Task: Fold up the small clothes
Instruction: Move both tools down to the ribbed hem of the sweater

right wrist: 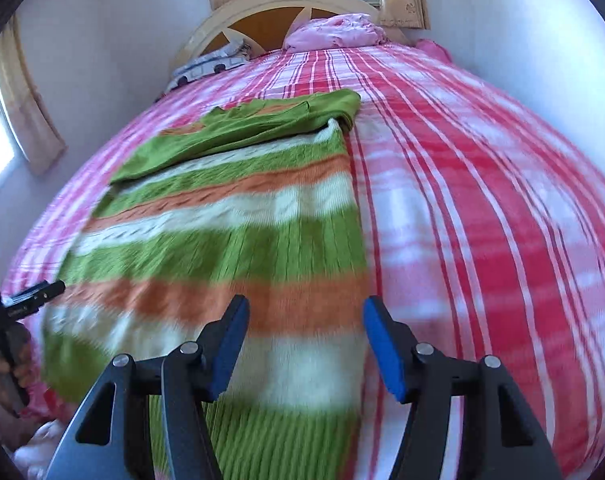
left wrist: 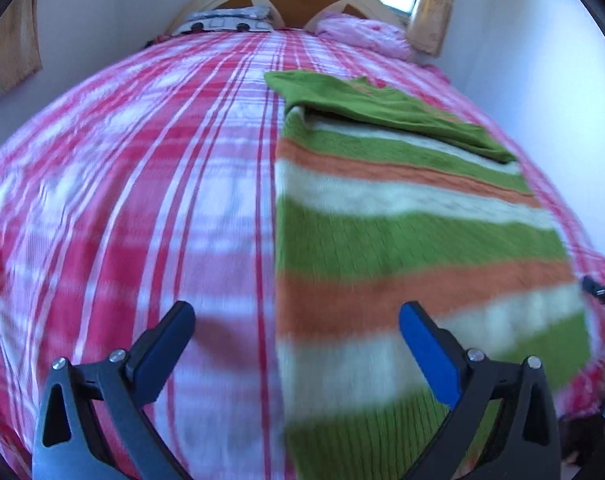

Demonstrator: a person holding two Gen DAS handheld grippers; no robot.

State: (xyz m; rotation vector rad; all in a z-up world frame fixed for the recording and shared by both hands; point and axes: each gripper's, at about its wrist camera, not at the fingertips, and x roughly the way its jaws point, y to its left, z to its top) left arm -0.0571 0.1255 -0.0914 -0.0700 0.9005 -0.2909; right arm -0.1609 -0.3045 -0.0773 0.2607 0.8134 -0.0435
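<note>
Striped knit sweater lies flat on the plaid bedspread, both sleeves apparently folded across its top. Lengthwise folds remain. Left gripper and right gripper hover with jaws apart, holding nothing.

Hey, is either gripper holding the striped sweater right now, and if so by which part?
Nothing is held. The left gripper and the right gripper both have open, empty jaws above the sweater, which lies flat on the bed.
</note>
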